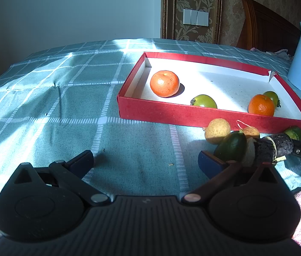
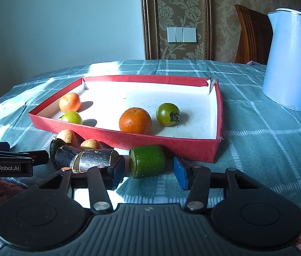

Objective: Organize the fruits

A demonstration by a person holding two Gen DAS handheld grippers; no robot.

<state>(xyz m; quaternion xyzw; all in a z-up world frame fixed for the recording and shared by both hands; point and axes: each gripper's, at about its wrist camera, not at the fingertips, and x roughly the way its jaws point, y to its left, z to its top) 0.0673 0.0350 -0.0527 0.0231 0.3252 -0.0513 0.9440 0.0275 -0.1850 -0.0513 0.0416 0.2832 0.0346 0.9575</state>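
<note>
A teal checked tablecloth (image 2: 257, 132) covers the table, with a pale blue electric kettle (image 2: 289, 64) standing at the far right. A shallow red cardboard tray with a white floor (image 2: 171, 145) holds two oranges (image 2: 135, 120) and two green tomatoes (image 2: 167, 114). Just in front of the tray's near wall lie a dark purple sugarcane piece (image 2: 86, 159), a short green cylinder of cut fruit (image 2: 147, 161), a dark green oval fruit (image 1: 231, 147) and two small tan longans (image 1: 217, 131). The right gripper (image 2: 149, 171) is spread wide, the green cylinder lying between its fingers and the sugarcane against its left finger. The left gripper (image 1: 146, 160) is also spread and holds nothing; the dark green fruit sits just beyond its right finger.
</note>
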